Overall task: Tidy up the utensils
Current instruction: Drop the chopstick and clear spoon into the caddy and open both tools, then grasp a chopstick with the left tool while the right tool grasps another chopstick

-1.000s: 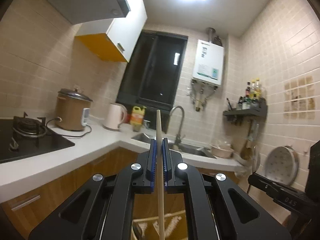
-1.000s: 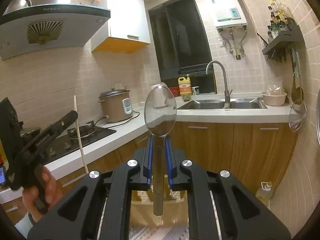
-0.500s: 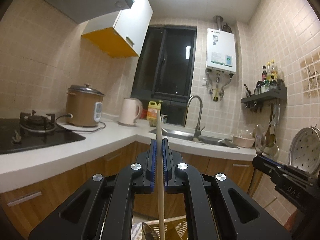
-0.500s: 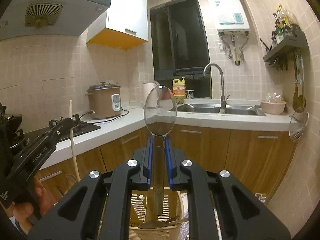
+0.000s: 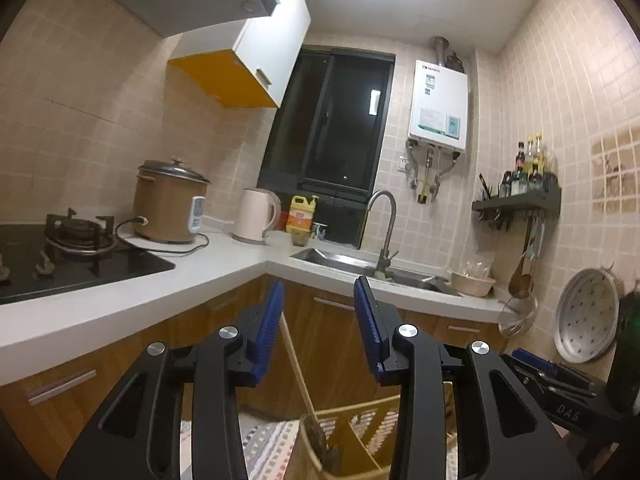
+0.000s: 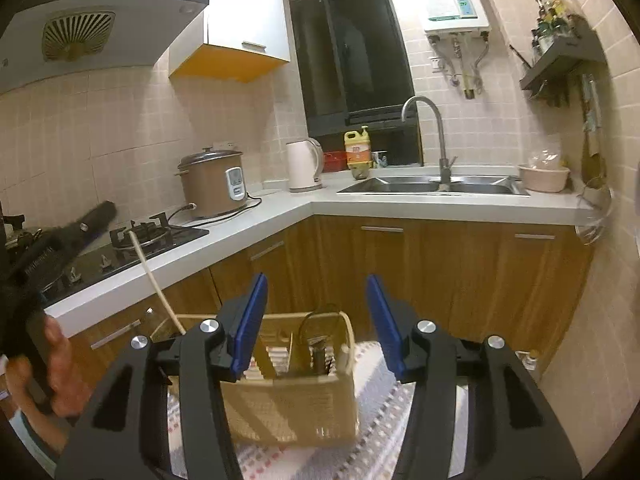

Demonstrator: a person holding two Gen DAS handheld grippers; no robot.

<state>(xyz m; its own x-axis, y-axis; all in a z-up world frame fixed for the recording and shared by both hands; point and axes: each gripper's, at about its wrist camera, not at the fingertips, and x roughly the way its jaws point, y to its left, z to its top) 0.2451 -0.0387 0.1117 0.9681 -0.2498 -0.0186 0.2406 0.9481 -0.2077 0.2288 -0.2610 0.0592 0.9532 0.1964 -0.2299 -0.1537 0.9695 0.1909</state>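
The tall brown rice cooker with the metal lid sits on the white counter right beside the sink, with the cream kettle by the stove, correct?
Not quite. The left wrist view shows the brown rice cooker beside the black gas stove, and the cream kettle nearer the steel sink.

2 wrist fisheyes, level toward sink [image 5: 372, 266] corner, sharing basket [image 6: 296, 396] below

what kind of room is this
A small home kitchen: a gas hob and a rice cooker on an L-shaped counter, a steel sink below a window, and a range hood overhead.
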